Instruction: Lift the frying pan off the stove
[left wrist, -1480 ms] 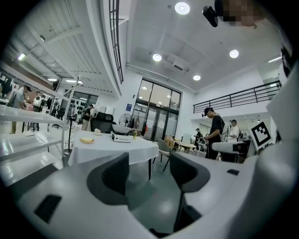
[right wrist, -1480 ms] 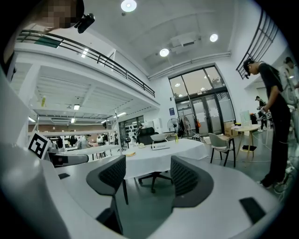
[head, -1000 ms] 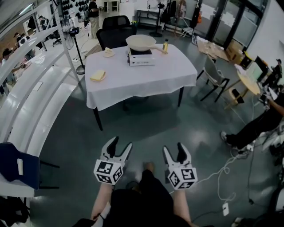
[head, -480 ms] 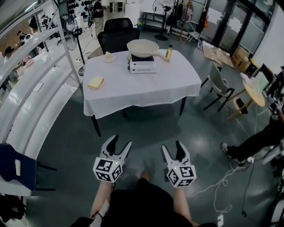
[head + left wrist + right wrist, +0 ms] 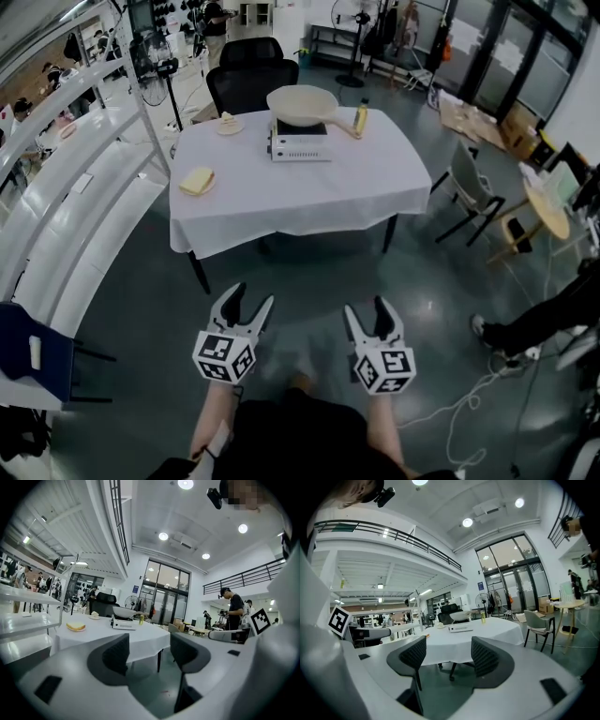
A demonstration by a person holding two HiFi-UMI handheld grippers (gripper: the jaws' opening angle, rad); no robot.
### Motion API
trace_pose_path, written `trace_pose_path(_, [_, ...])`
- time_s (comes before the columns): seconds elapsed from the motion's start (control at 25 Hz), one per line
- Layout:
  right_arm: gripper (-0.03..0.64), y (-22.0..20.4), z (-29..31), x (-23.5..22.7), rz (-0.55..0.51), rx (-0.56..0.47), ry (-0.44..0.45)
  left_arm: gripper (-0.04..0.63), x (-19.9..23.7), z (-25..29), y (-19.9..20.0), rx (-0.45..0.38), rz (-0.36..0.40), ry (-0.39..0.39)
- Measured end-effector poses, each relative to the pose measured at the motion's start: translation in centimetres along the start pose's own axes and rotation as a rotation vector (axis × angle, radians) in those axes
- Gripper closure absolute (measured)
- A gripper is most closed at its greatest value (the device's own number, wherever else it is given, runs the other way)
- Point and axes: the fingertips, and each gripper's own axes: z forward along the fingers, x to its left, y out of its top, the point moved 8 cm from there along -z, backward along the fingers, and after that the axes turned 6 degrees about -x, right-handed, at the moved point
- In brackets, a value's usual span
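Observation:
A cream frying pan [image 5: 302, 103] rests on a white portable stove [image 5: 298, 142] at the far side of a table with a white cloth [image 5: 300, 187]. The pan's handle points right, toward a yellow bottle [image 5: 361, 117]. Both grippers hang over the floor, well short of the table. My left gripper [image 5: 243, 307] is open and holds nothing. My right gripper [image 5: 367, 314] is open too. The pan [image 5: 124, 613] and stove [image 5: 123, 625] appear small and distant in the left gripper view, and the pan [image 5: 461, 615] likewise in the right gripper view.
A yellow sponge [image 5: 197, 180] and a small plate with food [image 5: 228, 123] lie on the table's left half. Black office chairs [image 5: 251, 80] stand behind it. White shelving [image 5: 66, 197] runs along the left. A grey chair [image 5: 469, 183], a round table [image 5: 547, 206] and a seated person's leg [image 5: 534, 319] are at right.
The table has come a little nearer and lower in the head view as I step forward. Both grippers keep their open pose in front of me.

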Motion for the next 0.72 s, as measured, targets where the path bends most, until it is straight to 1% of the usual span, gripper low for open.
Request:
trace_pose_path(0.2, [0.339,0.2,1.2,-1.6,0.005,0.007,0.026,0.334,-0.1,1.8,-0.1,-0.009,-0.002,0.025])
trace_pose_path(0.36, [0.334,0.4,1.5,-2.8,-0.008,0.004,0.031,0.334,-0.4,2.5,-0.5,-0.021,-0.011,0.055])
trace_pose_path(0.56, [0.33,0.0,1.0,-3.2,-0.016,0.02,0.045,0.334,-0.7,1.8,-1.1,-0.009,-0.02,0.091])
trace_pose_path(0.72, [0.329,-0.7,1.2,-2.9,0.004,0.045,0.065,0.334,-0.8,1.3,-1.6,0.012,-0.024,0.106])
